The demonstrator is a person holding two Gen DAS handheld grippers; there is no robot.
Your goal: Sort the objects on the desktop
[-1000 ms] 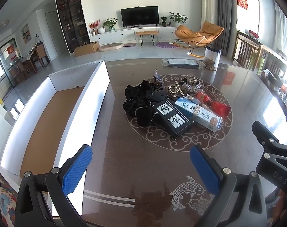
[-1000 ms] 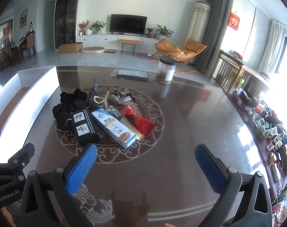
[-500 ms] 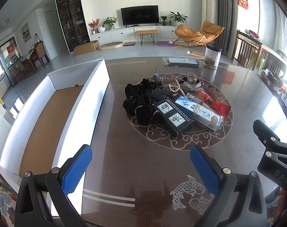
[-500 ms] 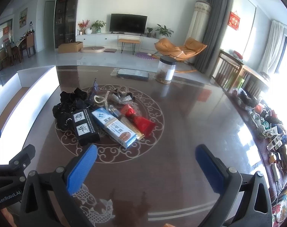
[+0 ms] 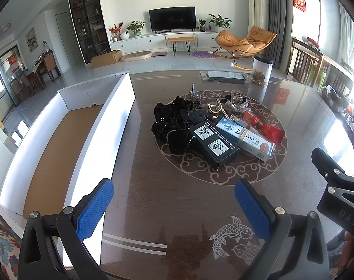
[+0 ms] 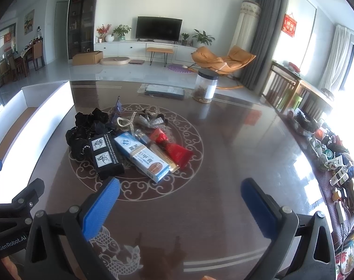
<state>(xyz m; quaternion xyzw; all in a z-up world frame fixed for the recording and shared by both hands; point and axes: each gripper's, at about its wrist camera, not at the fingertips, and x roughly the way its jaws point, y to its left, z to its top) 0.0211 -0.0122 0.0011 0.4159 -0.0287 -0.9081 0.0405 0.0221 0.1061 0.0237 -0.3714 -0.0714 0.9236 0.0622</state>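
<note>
Both tools hover above the near edge of the dark worktop (image 5: pixel 153 210): the left hand-held gripper (image 5: pixel 174 206) and the right hand-held gripper (image 6: pixel 180 205) each gape wide, holding nothing. The pile sits mid-worktop: black fabric bundle (image 5: pixel 174 121), black box (image 5: pixel 214 143), blue-white carton (image 6: pixel 141 157), red packet (image 6: pixel 174 150), perhaps pearl beads (image 5: pixel 215 109). A white-walled tray (image 5: pixel 102 126) lies left.

Daylight is admitted from windows (image 6: pixel 340 53) at the right, where highlights are overexposed. Glare is reflected off the glossy tabletop (image 6: pixel 235 140). Straight lines are bowed and corners vignetted by fisheye distortion.
</note>
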